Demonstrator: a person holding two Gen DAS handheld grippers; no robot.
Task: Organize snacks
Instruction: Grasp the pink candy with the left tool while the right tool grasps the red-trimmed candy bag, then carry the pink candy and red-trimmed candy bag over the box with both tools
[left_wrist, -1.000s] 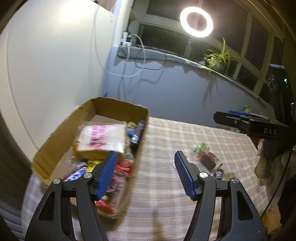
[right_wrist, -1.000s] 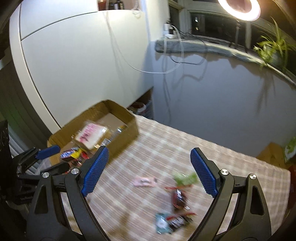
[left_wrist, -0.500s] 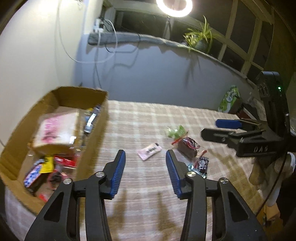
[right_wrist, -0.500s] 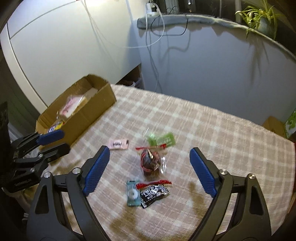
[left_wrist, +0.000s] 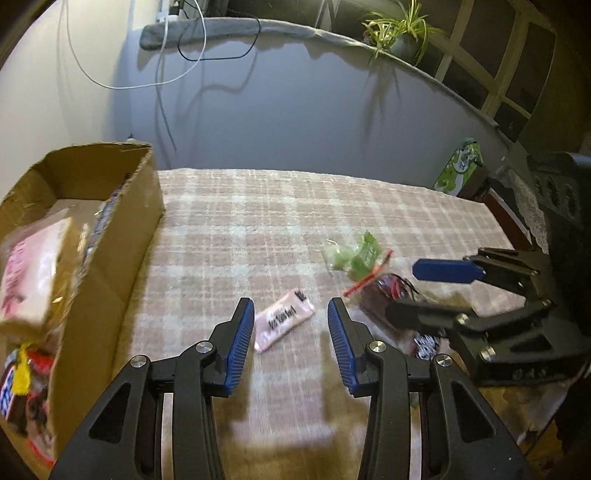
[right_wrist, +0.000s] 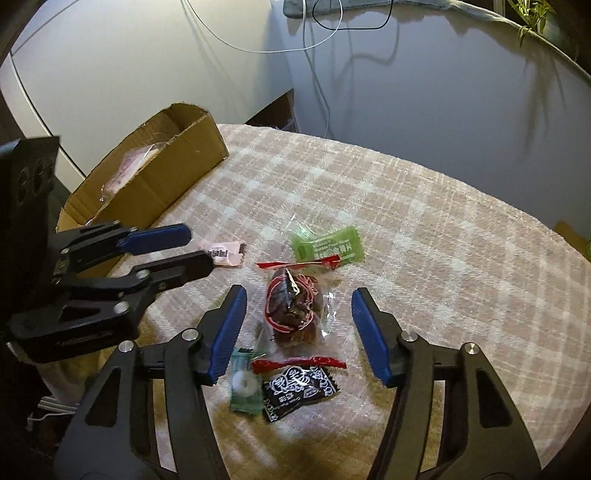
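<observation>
A plaid tablecloth (left_wrist: 236, 236) in pink and cream covers the table. Behind it runs a grey wall (left_wrist: 295, 110), with a white cable (left_wrist: 162, 74) and a black cable (left_wrist: 221, 57) hanging down from a ledge draped in a grey cloth (left_wrist: 207, 31). A spider plant (left_wrist: 400, 31) sits farther along that ledge, by dark window panes (left_wrist: 517, 88). A green carton (left_wrist: 460, 168) stands past the table's far right corner.

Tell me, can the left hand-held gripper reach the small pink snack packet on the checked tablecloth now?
Probably yes: the left hand-held gripper is open and empty, the small pink snack packet lies flat just ahead between its fingers, nothing covering it.
</observation>
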